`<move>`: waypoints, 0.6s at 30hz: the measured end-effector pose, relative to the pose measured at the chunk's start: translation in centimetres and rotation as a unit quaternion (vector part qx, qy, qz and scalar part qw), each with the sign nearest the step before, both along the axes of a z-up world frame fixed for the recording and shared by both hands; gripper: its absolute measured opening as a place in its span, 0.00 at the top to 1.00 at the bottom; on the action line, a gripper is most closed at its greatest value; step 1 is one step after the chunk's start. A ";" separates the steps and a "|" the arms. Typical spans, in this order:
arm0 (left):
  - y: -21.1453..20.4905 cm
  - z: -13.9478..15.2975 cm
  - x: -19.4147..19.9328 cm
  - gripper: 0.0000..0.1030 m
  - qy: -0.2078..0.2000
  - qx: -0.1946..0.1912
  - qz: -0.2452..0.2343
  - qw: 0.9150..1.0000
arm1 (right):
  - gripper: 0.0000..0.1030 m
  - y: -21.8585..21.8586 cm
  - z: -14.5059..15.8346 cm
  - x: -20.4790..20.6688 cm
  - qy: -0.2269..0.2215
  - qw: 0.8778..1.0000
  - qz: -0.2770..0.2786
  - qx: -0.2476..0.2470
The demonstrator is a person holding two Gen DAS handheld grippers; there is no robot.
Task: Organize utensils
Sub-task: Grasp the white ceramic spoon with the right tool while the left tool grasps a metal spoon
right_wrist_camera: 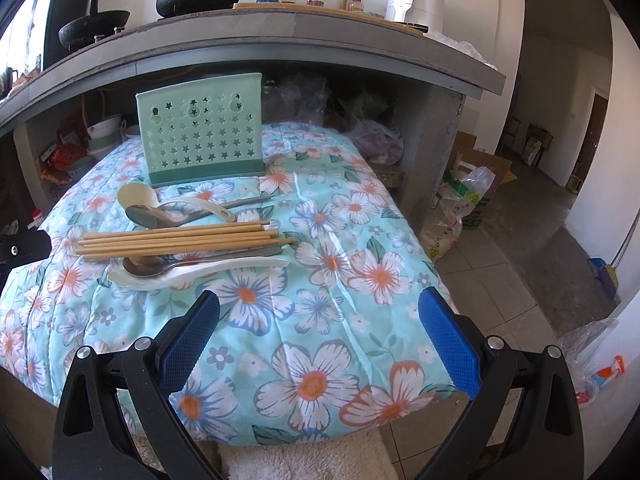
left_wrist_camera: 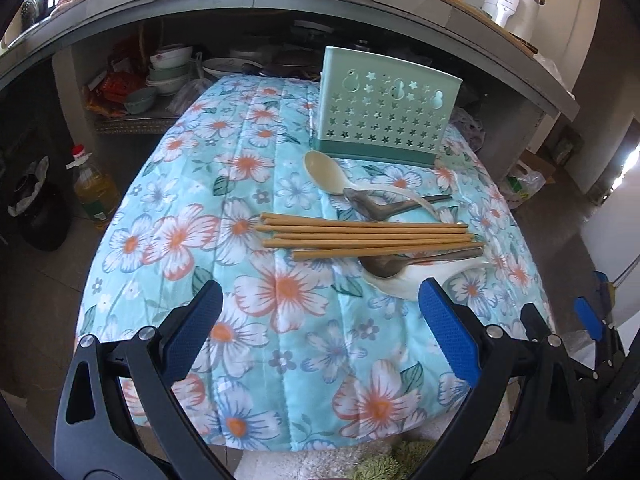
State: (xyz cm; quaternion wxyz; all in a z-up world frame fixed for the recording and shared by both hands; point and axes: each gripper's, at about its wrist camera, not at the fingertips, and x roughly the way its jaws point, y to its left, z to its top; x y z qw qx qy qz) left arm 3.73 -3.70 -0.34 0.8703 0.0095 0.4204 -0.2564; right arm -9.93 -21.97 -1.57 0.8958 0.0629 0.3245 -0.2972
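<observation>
A mint-green utensil holder (left_wrist_camera: 384, 114) (right_wrist_camera: 202, 136) with star holes stands upright at the back of the floral-cloth table (left_wrist_camera: 256, 320) (right_wrist_camera: 320, 328). In front of it lie a cream plastic spoon (left_wrist_camera: 326, 172) (right_wrist_camera: 138, 196), a metal spoon (left_wrist_camera: 368, 206) (right_wrist_camera: 142, 216), several wooden chopsticks (left_wrist_camera: 368, 236) (right_wrist_camera: 180, 238), another metal spoon (left_wrist_camera: 384, 266) (right_wrist_camera: 140, 265) and a white ceramic spoon (left_wrist_camera: 404, 282) (right_wrist_camera: 160, 278). My left gripper (left_wrist_camera: 320, 308) is open, low over the cloth just short of the white spoon. My right gripper (right_wrist_camera: 320, 316) is open too, to the right of the pile.
A grey counter (right_wrist_camera: 280, 28) overhangs the table's far side, with bowls (left_wrist_camera: 168, 72) stored beneath. An oil bottle (left_wrist_camera: 94, 188) stands on the floor at left. Plastic bags (right_wrist_camera: 464, 196) and boxes sit on the floor at right. A pale rug (right_wrist_camera: 312, 460) lies under the near edge.
</observation>
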 end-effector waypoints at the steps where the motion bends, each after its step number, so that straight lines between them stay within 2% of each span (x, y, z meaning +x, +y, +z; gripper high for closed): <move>1: -0.2 -0.1 0.0 0.08 0.001 -0.007 -0.007 1.000 | 0.06 -0.1 -0.1 0.0 -0.004 1.000 0.003 0.000; 10: -1.3 -1.5 1.0 0.08 0.021 -0.063 -0.044 0.997 | 0.06 0.1 -1.4 0.7 -0.014 0.997 0.068 -0.013; 15: -1.7 -2.7 2.2 0.08 0.017 -0.034 -0.033 0.999 | 0.06 1.2 -1.4 2.3 -0.009 0.992 0.122 -0.020; 18: -0.6 -3.2 3.7 0.08 0.033 -0.049 -0.020 0.998 | 0.06 2.2 -1.5 3.6 -0.002 0.987 0.160 -0.029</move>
